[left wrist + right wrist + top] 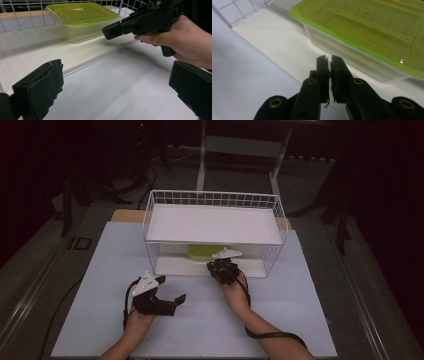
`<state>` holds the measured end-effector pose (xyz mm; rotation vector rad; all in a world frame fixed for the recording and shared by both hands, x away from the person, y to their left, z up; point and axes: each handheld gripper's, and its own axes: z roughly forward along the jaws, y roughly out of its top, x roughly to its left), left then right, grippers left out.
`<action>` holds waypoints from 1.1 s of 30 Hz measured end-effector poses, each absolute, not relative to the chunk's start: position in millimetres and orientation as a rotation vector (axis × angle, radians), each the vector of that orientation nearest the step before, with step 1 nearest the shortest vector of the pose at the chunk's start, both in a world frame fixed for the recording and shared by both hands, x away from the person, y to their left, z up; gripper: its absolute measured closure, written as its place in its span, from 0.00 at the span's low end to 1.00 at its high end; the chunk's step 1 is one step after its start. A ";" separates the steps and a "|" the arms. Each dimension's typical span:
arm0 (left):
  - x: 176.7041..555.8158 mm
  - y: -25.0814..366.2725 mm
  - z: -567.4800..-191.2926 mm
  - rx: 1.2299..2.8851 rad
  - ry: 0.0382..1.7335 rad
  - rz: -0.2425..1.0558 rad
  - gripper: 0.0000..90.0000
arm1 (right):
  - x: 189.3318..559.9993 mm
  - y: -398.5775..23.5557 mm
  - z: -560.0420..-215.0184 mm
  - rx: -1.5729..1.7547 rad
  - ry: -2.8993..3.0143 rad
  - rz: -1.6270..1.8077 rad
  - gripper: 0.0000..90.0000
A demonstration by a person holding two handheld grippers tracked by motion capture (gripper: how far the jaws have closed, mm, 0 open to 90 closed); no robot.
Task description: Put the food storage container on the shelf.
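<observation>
Right gripper view: right gripper (329, 58) jaws pressed together, empty, just short of the green-lidded container (372, 35) on the wire rack's (150, 220) lower shelf. Left gripper (112, 87) spread wide, low over the tabletop (200, 320).

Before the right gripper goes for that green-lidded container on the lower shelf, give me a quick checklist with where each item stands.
1. Lid seated on the container: ok, it lies flat.
2. Right gripper open to grasp: not ok, jaws nearly together, nothing between.
3. Right gripper at the container: not ok, short of its wall.
4. Left gripper out of the way: ok, open on the table.
5. Wire rack front open: ok.
6. Container contents: cannot tell.
</observation>
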<state>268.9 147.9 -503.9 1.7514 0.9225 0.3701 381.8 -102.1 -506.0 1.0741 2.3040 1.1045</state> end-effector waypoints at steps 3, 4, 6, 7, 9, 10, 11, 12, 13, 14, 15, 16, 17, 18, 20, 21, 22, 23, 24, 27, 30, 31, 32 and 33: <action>268.5 147.2 -503.2 1.748 0.914 0.364 0.00 | 374.0 -103.5 -503.0 1.059 2.317 1.126 0.90; 268.1 147.2 -503.0 1.747 0.909 0.365 0.00 | 370.8 -103.7 -502.2 1.040 2.315 1.128 0.86; 267.8 146.8 -502.5 1.746 0.907 0.363 0.00 | 364.0 -104.8 -500.7 1.023 2.317 1.140 0.80; 267.6 146.3 -502.4 1.744 0.907 0.360 0.00 | 361.6 -105.4 -500.5 1.017 2.321 1.138 0.75; 267.8 145.3 -502.4 1.741 0.908 0.351 0.00 | 354.9 -107.1 -499.5 0.976 2.328 1.142 0.63; 268.1 144.7 -502.1 1.741 0.909 0.347 0.00 | 351.8 -108.2 -498.6 0.961 2.328 1.143 0.61; 268.1 143.9 -501.5 1.741 0.906 0.343 0.00 | 349.5 -109.8 -497.6 0.947 2.330 1.153 0.56; 267.7 142.9 -500.6 1.741 0.902 0.342 0.00 | 347.6 -111.3 -496.4 0.948 2.331 1.168 0.51; 267.2 142.1 -499.8 1.742 0.899 0.343 0.00 | 345.8 -112.4 -494.9 0.961 2.349 1.181 0.45; 266.5 141.2 -498.6 1.744 0.892 0.340 0.00 | 344.3 -113.5 -494.3 0.965 2.346 1.193 0.38; 265.9 140.3 -497.1 1.747 0.883 0.337 0.00 | 341.4 -115.3 -493.1 0.962 2.338 1.201 0.33; 264.9 139.8 -494.9 1.755 0.878 0.342 0.00 | 338.7 -116.9 -492.0 0.948 2.343 1.210 0.28; 264.1 139.7 -493.1 1.758 0.871 0.339 0.00 | 335.1 -119.0 -490.8 0.933 2.360 1.217 0.21; 263.3 139.7 -491.3 1.762 0.863 0.337 0.00 | 332.5 -121.2 -490.0 0.923 2.370 1.227 0.19; 261.7 139.9 -487.3 1.769 0.855 0.336 0.00 | 327.6 -126.0 -488.3 0.938 2.376 1.261 0.17; 260.8 140.5 -485.2 1.767 0.850 0.333 0.00 | 324.3 -130.1 -487.1 0.948 2.379 1.288 0.16; 259.7 141.1 -483.3 1.766 0.848 0.330 0.00 | 321.2 -133.2 -486.1 0.960 2.372 1.299 0.16; 258.3 141.8 -481.4 1.767 0.845 0.328 0.00 | 318.6 -136.1 -485.4 0.958 2.374 1.293 0.16; 256.9 142.9 -479.7 1.764 0.839 0.322 0.00 | 316.3 -139.1 -484.4 0.957 2.380 1.301 0.16; 251.4 147.1 -476.2 1.759 0.828 0.315 0.00 | 310.1 -149.3 -481.3 0.972 2.374 1.311 0.16; 245.7 152.1 -475.8 1.753 0.832 0.309 0.00 | 300.5 -161.8 -479.6 0.960 2.371 1.288 0.16; 244.2 153.5 -476.2 1.756 0.837 0.305 0.00 | 297.5 -164.9 -479.7 0.955 2.371 1.272 0.16; 242.9 154.8 -477.0 1.759 0.837 0.303 0.00 | 294.8 -168.4 -479.8 0.952 2.366 1.266 0.16; 241.6 155.7 -477.9 1.759 0.839 0.297 0.00 | 292.1 -171.9 -479.7 0.955 2.362 1.258 0.16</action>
